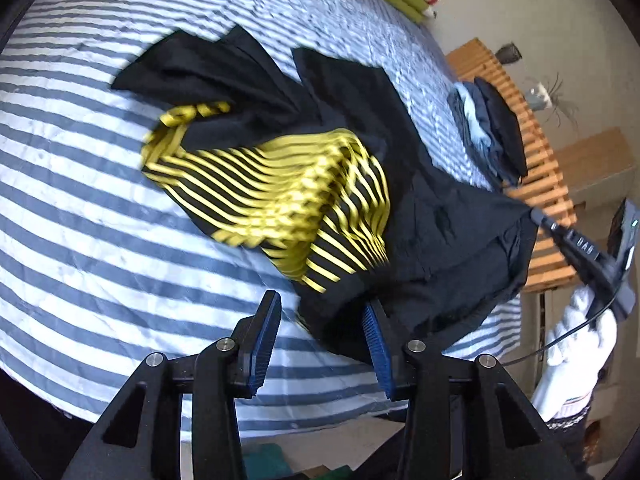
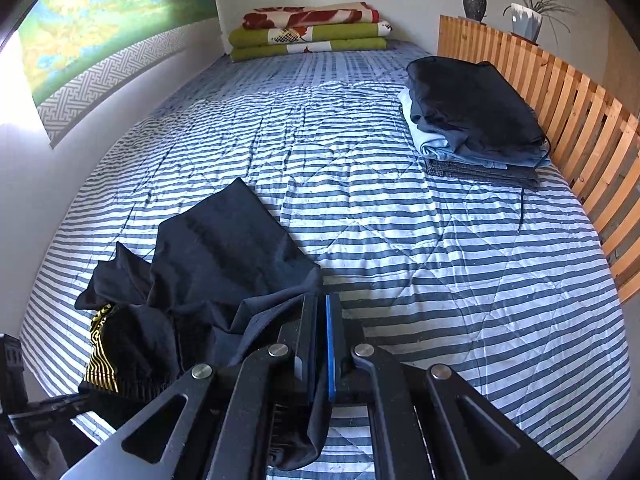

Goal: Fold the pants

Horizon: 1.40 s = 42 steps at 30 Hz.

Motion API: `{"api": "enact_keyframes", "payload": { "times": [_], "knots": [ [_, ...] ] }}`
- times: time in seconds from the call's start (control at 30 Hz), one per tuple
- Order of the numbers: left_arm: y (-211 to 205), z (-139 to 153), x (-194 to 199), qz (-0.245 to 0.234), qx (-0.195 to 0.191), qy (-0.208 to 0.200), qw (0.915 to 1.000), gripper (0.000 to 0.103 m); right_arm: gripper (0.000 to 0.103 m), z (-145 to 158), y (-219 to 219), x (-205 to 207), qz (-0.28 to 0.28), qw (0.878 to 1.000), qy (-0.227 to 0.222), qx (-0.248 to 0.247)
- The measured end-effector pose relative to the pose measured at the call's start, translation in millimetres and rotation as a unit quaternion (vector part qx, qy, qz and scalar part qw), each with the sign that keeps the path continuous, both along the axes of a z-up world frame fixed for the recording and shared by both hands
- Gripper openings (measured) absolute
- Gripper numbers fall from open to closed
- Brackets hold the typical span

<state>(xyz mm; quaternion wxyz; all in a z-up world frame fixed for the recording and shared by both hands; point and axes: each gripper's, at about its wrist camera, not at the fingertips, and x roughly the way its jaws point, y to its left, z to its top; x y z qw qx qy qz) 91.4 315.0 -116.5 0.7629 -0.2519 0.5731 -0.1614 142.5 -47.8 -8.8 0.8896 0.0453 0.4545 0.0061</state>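
Observation:
Black pants with a yellow-striped panel (image 1: 440, 220) lie crumpled on the striped quilt (image 1: 80, 220), one edge lifted to the right. My left gripper (image 1: 322, 316) is open just above the quilt. The pants' near edge hangs by its right finger (image 1: 374, 332), and the pads press on nothing. My right gripper (image 2: 322, 304) is shut on a fold of the black pants (image 2: 224, 248), and cloth hangs down between its pads. In the left wrist view, the right gripper (image 1: 538, 218) pinches the raised corner, held by a white-gloved hand (image 1: 580, 332).
A stack of folded dark and light-blue clothes (image 2: 476, 120) sits at the bed's right side beside a wooden slatted rail (image 2: 560, 92). Folded blankets (image 2: 308, 32) lie at the far end against the wall. A vase and a potted plant (image 2: 528, 16) stand on the rail.

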Motion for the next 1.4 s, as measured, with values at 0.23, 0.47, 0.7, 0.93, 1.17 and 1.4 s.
{"api": "enact_keyframes", "payload": {
  "times": [0.23,0.47,0.7,0.93,1.17,1.4],
  "knots": [
    [-30,-9,-17,-0.024,0.043,-0.007,0.9988,0.044,0.004,3,-3,-5,0.006,1.000,-0.002,-0.008],
    [-13,-9,-17,0.009,0.052,-0.008,0.9986,0.038,0.004,0,-4,-7,0.011,1.000,0.003,-0.011],
    [7,0,3,0.031,0.042,-0.023,0.9984,0.003,0.004,-4,-2,-4,0.018,1.000,0.010,-0.016],
    [60,131,-4,0.059,0.010,-0.139,0.9885,0.003,0.003,55,-14,-25,0.017,0.998,-0.043,0.033],
    [96,279,12,0.048,0.074,-0.269,0.9590,0.003,0.003,172,-4,-50,0.043,0.983,-0.163,0.074],
    [98,236,136,0.051,0.107,-0.178,0.9769,0.003,0.003,162,35,39,0.030,0.992,-0.118,0.025]
  ]
}}
